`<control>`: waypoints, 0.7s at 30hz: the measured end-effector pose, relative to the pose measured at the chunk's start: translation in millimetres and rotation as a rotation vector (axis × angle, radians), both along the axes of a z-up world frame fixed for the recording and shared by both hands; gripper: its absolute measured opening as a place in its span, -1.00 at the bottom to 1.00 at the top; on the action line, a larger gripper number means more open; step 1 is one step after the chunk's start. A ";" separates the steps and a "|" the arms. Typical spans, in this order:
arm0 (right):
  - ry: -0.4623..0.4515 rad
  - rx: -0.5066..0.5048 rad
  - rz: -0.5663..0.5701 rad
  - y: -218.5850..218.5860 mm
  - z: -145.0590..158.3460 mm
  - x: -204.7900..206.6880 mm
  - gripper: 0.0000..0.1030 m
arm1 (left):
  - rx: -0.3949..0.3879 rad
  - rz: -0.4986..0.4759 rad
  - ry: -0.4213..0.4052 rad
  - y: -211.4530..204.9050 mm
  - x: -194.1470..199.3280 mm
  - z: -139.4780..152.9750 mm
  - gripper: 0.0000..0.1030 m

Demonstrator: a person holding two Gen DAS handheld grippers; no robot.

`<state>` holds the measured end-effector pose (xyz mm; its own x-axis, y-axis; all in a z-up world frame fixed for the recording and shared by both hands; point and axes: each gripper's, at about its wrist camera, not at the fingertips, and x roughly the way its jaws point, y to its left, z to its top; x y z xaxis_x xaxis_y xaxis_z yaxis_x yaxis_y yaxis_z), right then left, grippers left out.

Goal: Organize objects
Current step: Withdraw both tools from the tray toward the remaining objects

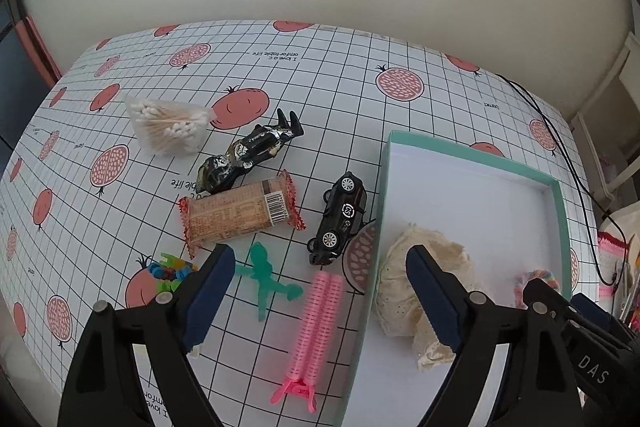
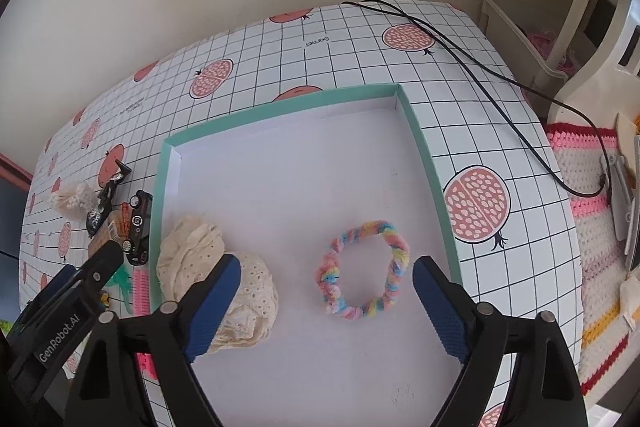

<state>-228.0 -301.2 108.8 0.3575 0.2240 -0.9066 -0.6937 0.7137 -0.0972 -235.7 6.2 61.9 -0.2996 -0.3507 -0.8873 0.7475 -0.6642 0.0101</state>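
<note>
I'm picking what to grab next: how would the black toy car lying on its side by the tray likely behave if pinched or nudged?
The black toy car looks rigid and glossy, so the jaws may slip on its smooth body. It lies on its side, wheels off the cloth, so a nudge would probably slide it or tip it rather than roll it. It sits close to the teal tray, leaving little room on that side.

The left gripper (image 1: 320,291) hangs above the near left edge of the tray (image 1: 560,211), its jaws spread wide and holding nothing; one blue pad is out over the bench (image 1: 360,75) left of that edge, the other over the tray's inside. The right gripper (image 2: 326,301) is over the tray's near half, jaws likewise wide apart and empty, tilted down toward the tray floor. In the right wrist view the left gripper's black body shows just left of the tray's left wall.
</note>
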 end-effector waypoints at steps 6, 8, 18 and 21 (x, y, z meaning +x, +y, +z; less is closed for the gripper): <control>-0.026 0.008 0.032 1.9 1.1 -1.6 1.00 | -0.036 0.026 0.011 -3.8 3.8 0.7 0.91; -0.025 0.009 0.045 2.4 0.1 -1.1 1.00 | -0.033 0.029 0.014 -5.8 3.9 0.4 0.91; -0.031 0.004 0.076 4.7 0.2 -4.4 1.00 | -0.024 0.038 0.016 -6.5 3.2 0.9 0.91; -0.045 -0.007 0.102 6.7 4.9 -9.1 1.00 | -0.011 0.037 0.031 -7.8 4.2 4.9 0.91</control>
